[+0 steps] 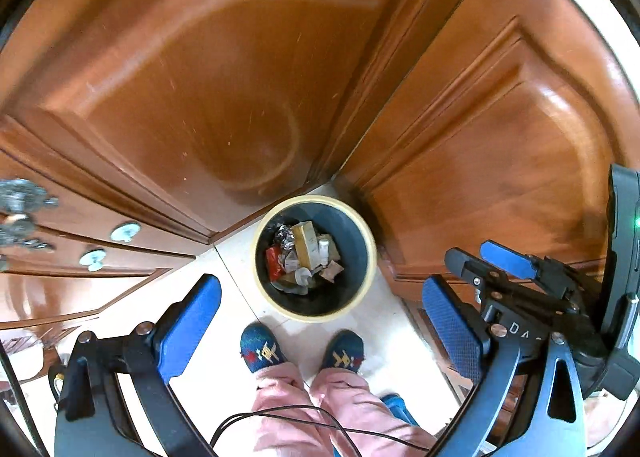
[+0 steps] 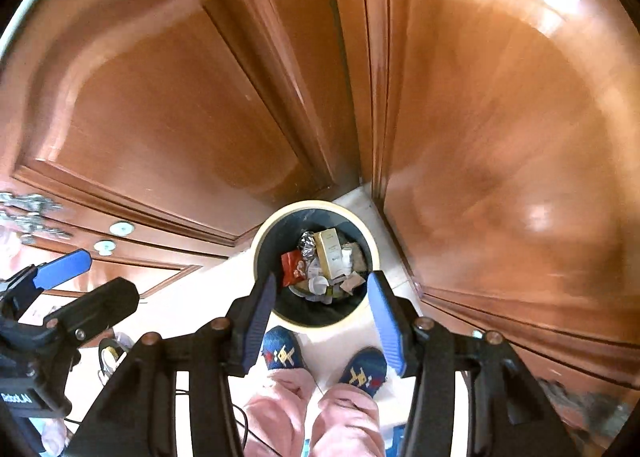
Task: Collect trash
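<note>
A round bin (image 1: 373, 257) with a cream rim and dark liner stands on the pale floor in a corner between wooden doors. Inside lie a gold carton (image 1: 306, 243), a red wrapper (image 1: 274, 263), crumpled foil (image 1: 285, 235) and scraps of paper. My left gripper (image 1: 320, 285) hangs high above the bin, open wide, with nothing between its blue pads. In the right wrist view the bin (image 2: 316, 204) and its gold carton (image 2: 330, 253) lie straight below my right gripper (image 2: 322, 281), which is open and holds nothing. Each gripper shows at the edge of the other's view.
Brown wooden doors (image 1: 224, 97) close in behind and to the right of the bin. Drawers with round knobs (image 1: 126, 232) are at the left. A person's feet in blue slippers (image 1: 260, 349) and pink trousers stand just before the bin. A thin black cable (image 1: 280, 413) crosses the legs.
</note>
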{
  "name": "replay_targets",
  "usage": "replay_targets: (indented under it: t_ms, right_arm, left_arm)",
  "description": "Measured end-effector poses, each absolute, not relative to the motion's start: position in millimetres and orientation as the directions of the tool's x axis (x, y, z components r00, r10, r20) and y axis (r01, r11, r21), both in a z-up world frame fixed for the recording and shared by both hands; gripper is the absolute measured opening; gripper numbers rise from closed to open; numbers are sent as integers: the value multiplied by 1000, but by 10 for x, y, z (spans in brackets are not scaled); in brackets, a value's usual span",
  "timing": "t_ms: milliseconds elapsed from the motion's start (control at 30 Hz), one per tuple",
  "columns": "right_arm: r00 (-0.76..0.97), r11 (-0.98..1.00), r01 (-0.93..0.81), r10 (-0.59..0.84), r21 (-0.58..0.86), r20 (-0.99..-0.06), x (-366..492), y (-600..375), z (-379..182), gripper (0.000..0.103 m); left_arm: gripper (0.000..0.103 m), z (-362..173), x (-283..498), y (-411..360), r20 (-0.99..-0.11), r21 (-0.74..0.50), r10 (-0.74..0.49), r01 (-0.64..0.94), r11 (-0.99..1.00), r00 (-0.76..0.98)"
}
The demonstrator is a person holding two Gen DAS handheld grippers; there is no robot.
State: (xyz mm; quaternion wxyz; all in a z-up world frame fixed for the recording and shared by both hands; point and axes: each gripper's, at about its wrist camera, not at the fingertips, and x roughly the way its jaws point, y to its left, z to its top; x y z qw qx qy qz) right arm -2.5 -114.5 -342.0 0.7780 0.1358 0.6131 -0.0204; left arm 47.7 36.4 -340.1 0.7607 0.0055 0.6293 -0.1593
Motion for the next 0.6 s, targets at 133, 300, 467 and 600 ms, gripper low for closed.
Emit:
replay_targets:
  t_ms: [133, 300, 467, 600]
  right_arm:
    - [276, 966, 180, 131, 185, -952, -94, -1181, -2918, 55]
    - [312, 968, 164, 131, 189, -941, -174, -1215, -2315, 56]
    - [353, 972, 129, 140, 197, -925, -241, -1254, -1758, 56]
    - [399, 978, 103, 127, 182, -908, -271, -1249, -1302, 56]
  left_arm:
    - [100, -2966, 392, 346, -956, -202, -247, 257, 945, 157]
    - [100, -2336, 285, 312, -948, -195, -255, 288, 938, 189]
    - [100, -1779, 225, 327, -937, -173, -251, 302, 937, 243]
    - [100, -1315, 204, 357, -920, -166, -255, 295, 941, 298]
